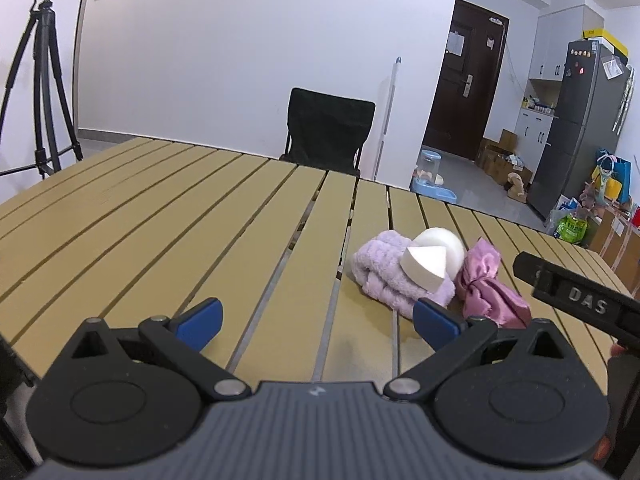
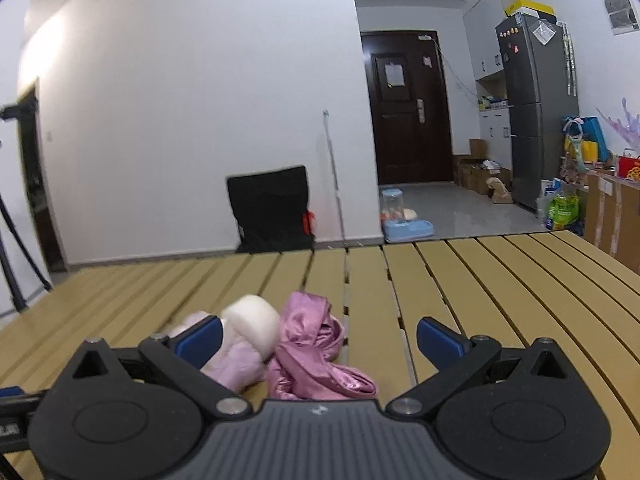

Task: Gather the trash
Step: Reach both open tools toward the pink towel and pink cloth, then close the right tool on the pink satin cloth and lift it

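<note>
Left wrist view: nearest the camera, the left gripper [image 1: 318, 322] hangs just above the slatted tan table [image 1: 160, 216] with its 2 blue-tipped fingers [image 1: 200, 322] spread wide, holding nothing. Ahead and to the right lies a small pile: a fluffy lilac cloth [image 1: 384, 276], a white foam piece [image 1: 434, 258] resting on it, and a shiny pink fabric bundle [image 1: 490, 288] touching its right side. A black chair [image 1: 328, 132] stands beyond the table.

Right wrist view: the right gripper [image 2: 320, 342] is likewise released and empty, fingers wide apart. The pink fabric bundle [image 2: 314, 350] sits between them, with the lilac cloth [image 2: 236, 362] and foam piece [image 2: 254, 322] by the left finger.
</note>
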`<state>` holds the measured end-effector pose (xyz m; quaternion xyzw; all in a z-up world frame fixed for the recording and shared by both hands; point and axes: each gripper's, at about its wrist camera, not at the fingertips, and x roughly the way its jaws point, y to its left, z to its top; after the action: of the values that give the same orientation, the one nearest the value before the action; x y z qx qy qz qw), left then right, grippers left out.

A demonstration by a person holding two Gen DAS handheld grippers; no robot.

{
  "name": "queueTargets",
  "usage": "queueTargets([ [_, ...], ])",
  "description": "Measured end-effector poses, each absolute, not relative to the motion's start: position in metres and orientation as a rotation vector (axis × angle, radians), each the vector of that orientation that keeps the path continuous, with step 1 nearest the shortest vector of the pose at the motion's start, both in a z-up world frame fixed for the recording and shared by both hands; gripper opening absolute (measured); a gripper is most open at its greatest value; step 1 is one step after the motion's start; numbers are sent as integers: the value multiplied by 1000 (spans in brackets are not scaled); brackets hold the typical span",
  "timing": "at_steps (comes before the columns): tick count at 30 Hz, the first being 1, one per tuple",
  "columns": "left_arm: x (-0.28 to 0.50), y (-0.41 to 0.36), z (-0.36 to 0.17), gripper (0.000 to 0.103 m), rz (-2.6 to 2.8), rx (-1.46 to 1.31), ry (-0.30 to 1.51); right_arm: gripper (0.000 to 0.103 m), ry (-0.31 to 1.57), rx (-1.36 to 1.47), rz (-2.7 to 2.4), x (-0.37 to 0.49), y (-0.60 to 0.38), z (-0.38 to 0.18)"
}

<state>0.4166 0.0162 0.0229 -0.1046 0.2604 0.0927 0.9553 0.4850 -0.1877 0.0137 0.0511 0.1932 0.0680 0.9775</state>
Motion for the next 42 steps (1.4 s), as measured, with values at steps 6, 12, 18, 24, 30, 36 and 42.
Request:
queueTargets([
  [6, 438, 21, 8, 103, 195, -201, 548, 103, 454, 102, 108, 525, -181, -7],
  [12, 451, 25, 2, 103, 196, -198, 544, 98, 544, 114, 124, 548, -172, -21],
  [18, 456, 23, -3, 103, 208, -195, 553, 74, 590, 106, 166, 559, -166, -32],
  [24, 456, 16, -4, 103, 191, -184, 554, 63, 623, 152, 190, 560, -174, -37],
  [30, 458, 12, -1, 103, 166, -194, 543, 43, 628, 176, 213, 558, -178, -38],
  [36, 459, 5, 0, 103, 157, -200, 542, 36, 618, 255, 241, 554, -191, -42],
  [42, 462, -3, -1, 103, 139, -204, 540, 33, 602, 321, 249, 551, -203, -41],
])
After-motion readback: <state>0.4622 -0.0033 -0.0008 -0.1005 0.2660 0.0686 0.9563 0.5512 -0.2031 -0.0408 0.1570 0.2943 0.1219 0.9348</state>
